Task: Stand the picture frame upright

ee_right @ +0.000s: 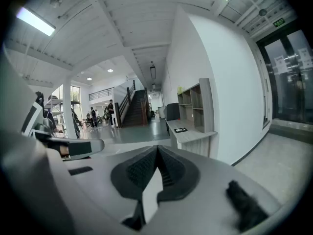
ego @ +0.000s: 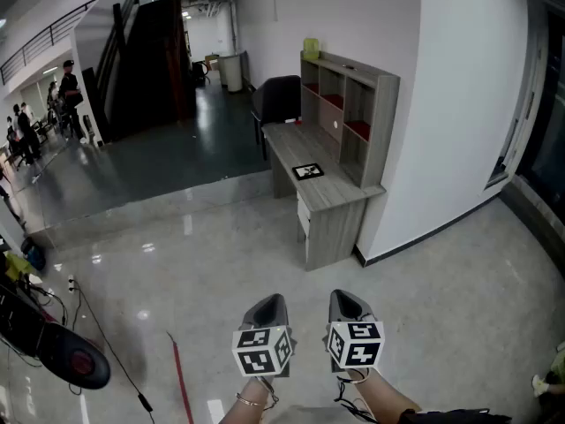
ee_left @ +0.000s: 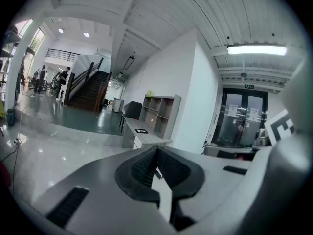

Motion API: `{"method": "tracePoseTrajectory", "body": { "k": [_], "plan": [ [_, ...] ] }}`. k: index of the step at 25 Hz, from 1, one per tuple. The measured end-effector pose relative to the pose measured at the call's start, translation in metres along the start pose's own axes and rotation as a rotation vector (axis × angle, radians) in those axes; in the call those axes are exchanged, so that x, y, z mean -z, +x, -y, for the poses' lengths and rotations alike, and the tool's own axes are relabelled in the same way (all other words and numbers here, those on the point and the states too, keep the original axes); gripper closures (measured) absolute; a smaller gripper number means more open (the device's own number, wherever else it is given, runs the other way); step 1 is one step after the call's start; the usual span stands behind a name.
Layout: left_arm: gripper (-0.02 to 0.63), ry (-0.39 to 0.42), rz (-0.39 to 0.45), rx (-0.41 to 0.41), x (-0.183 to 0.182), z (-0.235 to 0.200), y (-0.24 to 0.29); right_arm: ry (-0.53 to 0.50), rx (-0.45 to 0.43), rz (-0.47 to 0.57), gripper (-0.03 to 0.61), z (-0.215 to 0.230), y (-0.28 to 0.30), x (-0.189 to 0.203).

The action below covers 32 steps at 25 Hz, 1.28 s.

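The picture frame (ego: 307,171) is a small dark rectangle lying flat on the grey desk (ego: 331,203) against the white wall, far ahead of me. It also shows as a dark patch on the desktop in the left gripper view (ee_left: 141,130) and the right gripper view (ee_right: 180,129). My left gripper (ego: 269,301) and right gripper (ego: 346,295) hang side by side over the floor, well short of the desk. Both have their jaws shut, with nothing between them, as the left gripper (ee_left: 156,151) and right gripper (ee_right: 157,149) show in their own views.
A cubby shelf unit (ego: 349,104) stands on the desk's back, and a dark chair (ego: 278,100) sits at its far end. A red strip (ego: 179,369) and black gear with cables (ego: 53,343) lie on the floor at left. People (ego: 69,87) stand by the staircase (ego: 146,51).
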State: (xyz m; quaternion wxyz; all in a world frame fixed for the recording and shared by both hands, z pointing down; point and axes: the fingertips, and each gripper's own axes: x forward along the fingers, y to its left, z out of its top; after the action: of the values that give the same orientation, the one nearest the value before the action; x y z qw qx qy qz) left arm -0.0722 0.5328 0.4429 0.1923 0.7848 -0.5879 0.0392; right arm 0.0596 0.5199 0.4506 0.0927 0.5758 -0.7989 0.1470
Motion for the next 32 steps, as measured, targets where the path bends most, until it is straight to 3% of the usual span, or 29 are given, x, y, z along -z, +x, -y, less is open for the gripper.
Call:
{"method": "tracePoseTrajectory", "body": {
  "k": [15, 32],
  "plan": [
    [0.603, 0.014, -0.019, 0.001, -0.004, -0.031, 0.012, 0.007, 0.027, 0.034, 0.546, -0.013, 0.025, -0.009],
    [0.603, -0.023, -0.034, -0.015, -0.005, -0.062, 0.047, -0.017, 0.05, -0.029, 0.546, -0.003, 0.067, -0.003]
  ]
}}
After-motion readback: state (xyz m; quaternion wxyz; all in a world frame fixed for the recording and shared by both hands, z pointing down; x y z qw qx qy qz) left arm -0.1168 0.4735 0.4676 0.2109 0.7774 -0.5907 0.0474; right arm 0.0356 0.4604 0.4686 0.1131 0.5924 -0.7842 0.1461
